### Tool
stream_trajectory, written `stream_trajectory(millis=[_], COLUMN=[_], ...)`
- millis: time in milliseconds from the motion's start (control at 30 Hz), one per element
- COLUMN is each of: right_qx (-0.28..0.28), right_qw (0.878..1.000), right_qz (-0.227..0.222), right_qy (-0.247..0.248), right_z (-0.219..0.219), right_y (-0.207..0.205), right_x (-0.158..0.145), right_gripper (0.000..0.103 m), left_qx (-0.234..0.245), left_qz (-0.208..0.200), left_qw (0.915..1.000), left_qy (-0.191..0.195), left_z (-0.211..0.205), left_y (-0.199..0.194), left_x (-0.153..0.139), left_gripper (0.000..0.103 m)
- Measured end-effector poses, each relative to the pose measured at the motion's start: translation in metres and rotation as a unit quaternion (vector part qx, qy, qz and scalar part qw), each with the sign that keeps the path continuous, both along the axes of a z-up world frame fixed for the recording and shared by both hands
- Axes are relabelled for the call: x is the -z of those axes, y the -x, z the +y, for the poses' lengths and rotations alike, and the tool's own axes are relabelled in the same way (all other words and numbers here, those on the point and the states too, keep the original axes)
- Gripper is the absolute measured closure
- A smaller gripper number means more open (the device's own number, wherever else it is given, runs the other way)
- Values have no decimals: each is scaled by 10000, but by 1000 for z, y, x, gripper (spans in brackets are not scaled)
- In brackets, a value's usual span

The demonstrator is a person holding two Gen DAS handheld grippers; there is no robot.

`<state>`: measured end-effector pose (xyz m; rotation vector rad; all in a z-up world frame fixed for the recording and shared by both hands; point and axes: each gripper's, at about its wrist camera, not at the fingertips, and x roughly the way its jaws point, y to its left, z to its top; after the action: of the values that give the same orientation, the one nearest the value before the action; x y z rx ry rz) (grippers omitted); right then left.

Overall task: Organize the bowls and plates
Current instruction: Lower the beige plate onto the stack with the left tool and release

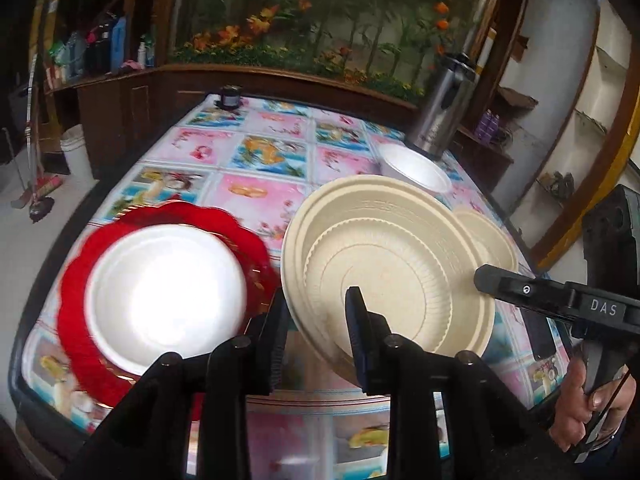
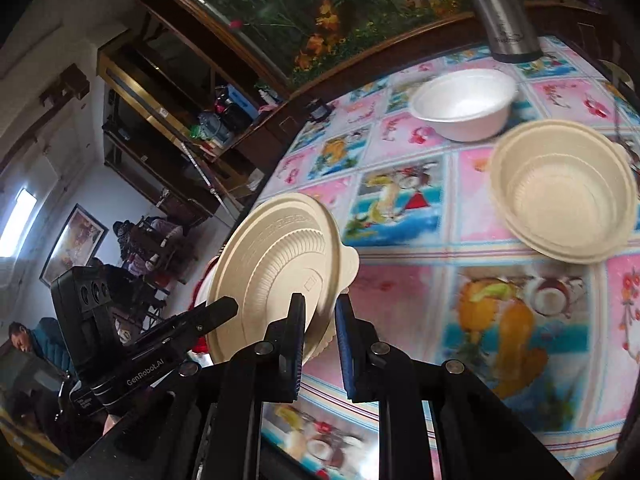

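— Beige plate (image 1: 384, 264), where is it?
— Tilted above the tabletop (image 1: 256, 160), near its front edge. The left gripper (image 1: 316, 320) is clamped on the plate's near rim, one finger each side. In the right wrist view the right gripper (image 2: 320, 324) brackets the same plate's rim, but I cannot tell whether its fingers actually press on it.
— What does only one view show?
— The left view alone shows the white plate (image 1: 164, 292) lying on the red scalloped plate (image 1: 80, 304) at the front left corner. The right view shows the beige bowl (image 2: 560, 196) fully; the left only glimpses it behind the plate.
— Room to move?
— The white bowl (image 2: 464, 104) and steel flask (image 1: 444, 108) sit toward the far right edge; the cloth's middle lies bare.
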<state>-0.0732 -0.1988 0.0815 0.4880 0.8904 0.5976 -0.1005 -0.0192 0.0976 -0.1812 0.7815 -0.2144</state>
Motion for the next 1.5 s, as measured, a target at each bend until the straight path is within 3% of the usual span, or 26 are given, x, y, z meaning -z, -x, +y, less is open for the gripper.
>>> stream_trajectory(millis=[300, 567, 767, 1233, 1500], right_qx=[-628, -840, -834, -935, -1041], right_qw=[9979, 9947, 9937, 9931, 9923], right_qz=[51, 584, 750, 645, 575], right_qy=[-121, -119, 3, 290, 356], right_z=[96, 154, 162, 176, 178], right_y=[-34, -63, -68, -70, -67], right_x=[-13, 19, 35, 35, 33], right_gripper=[86, 86, 86, 83, 72], left_qx=[-978, -1355, -1380, -1483, -1512], left_qz=[-87, 41, 188, 257, 256], left_qw=[9949, 9902, 9894, 9873, 9869], left_qy=[230, 341, 423, 504, 507], left_z=[86, 127, 132, 141, 142], left_y=[6, 3, -3, -5, -4], left_x=[-5, 9, 25, 32, 32], left_gripper=[74, 74, 74, 74, 72])
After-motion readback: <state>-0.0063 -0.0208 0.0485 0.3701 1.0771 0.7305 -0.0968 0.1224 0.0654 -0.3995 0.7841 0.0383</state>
